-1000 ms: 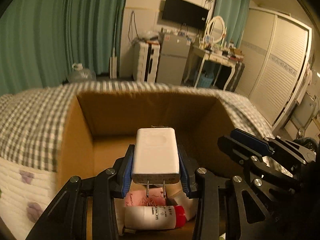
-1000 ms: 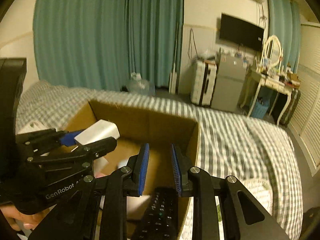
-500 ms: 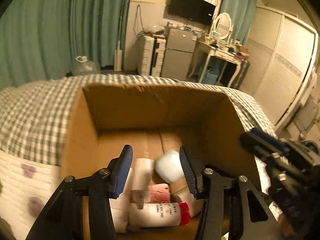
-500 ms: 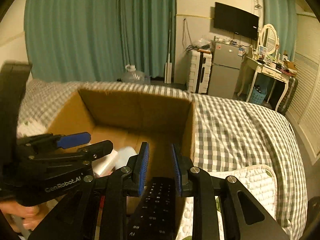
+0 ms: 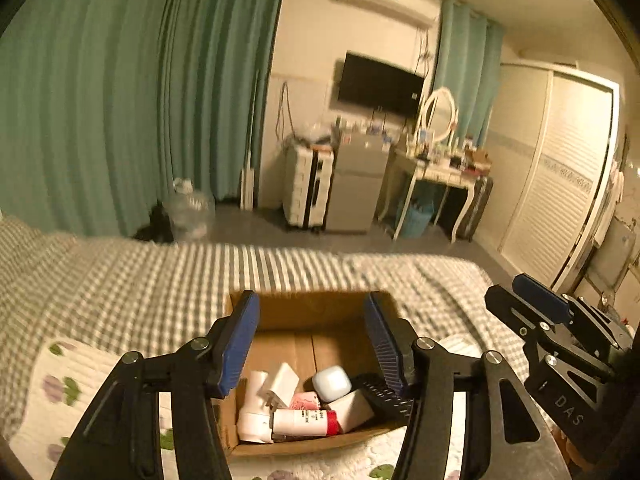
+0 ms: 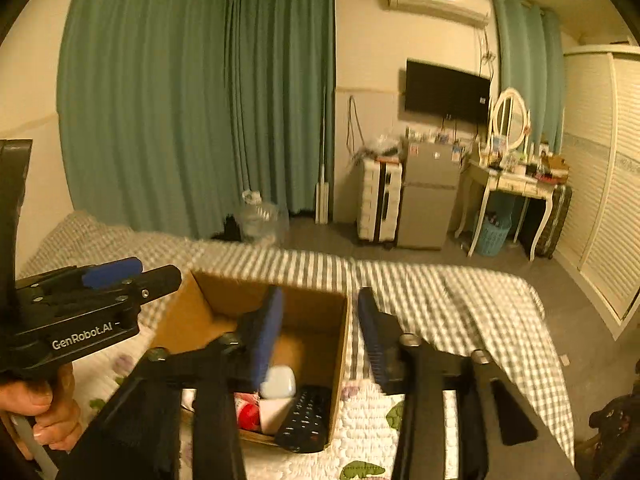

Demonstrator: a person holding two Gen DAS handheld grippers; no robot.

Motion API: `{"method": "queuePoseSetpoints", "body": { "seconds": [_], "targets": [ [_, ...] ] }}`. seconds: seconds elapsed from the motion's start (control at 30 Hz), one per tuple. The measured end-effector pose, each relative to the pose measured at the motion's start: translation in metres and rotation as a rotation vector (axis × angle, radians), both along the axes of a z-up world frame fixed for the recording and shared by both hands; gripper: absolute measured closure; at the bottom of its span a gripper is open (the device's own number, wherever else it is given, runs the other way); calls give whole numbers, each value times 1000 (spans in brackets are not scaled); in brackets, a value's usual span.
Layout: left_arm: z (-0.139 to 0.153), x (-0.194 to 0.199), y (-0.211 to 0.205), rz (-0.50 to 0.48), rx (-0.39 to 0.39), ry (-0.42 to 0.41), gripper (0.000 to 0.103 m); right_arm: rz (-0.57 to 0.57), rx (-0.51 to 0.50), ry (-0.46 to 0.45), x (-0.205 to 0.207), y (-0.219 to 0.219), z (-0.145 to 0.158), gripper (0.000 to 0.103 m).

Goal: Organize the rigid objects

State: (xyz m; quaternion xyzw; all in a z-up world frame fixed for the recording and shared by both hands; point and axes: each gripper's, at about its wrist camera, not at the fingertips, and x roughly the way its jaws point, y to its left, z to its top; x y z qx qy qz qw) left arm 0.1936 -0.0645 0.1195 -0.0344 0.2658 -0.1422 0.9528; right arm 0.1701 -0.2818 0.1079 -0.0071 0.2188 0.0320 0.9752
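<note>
An open cardboard box (image 5: 304, 312) sits on the bed and also shows in the right wrist view (image 6: 312, 308). Inside lie a white charger (image 5: 280, 384), a white rounded case (image 5: 331, 382), a white bottle with a red cap (image 5: 304, 422), a pink item (image 5: 304, 400) and a black remote (image 6: 304, 420), also seen in the left wrist view (image 5: 384, 396). My left gripper (image 5: 312, 344) is open and empty, raised above the box. My right gripper (image 6: 320, 332) is open and empty above the box's right side; it shows from the side in the left wrist view (image 5: 536, 312).
The box rests on a white quilted pad (image 5: 60, 384) over a grey checked bedspread (image 5: 140, 280). Beyond the bed are teal curtains (image 5: 120, 100), a water jug (image 5: 188, 208), a small fridge (image 5: 356, 184), a dressing table (image 5: 440, 168) and a wardrobe (image 5: 560, 184).
My left gripper opened and dropped the white charger into the box. My right gripper opened and left the remote in the box. Both grippers then rose and pulled back.
</note>
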Motion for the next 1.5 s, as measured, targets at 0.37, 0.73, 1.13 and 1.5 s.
{"method": "queuePoseSetpoints", "body": {
  "seconds": [0.37, 0.73, 1.13, 1.5],
  "targets": [
    [90, -104, 28, 34, 33, -227, 39, 15, -10, -179, -91, 30, 92, 35],
    [93, -177, 58, 66, 20, -302, 37, 25, -42, -317, -193, 63, 124, 3],
    [17, -193, 67, 74, 13, -251, 36, -29, -52, -225, -218, 71, 60, 0],
    [-25, -185, 67, 110, 79, -231, 36, -81, -16, -95, -188, 52, 4, 0]
  ]
}}
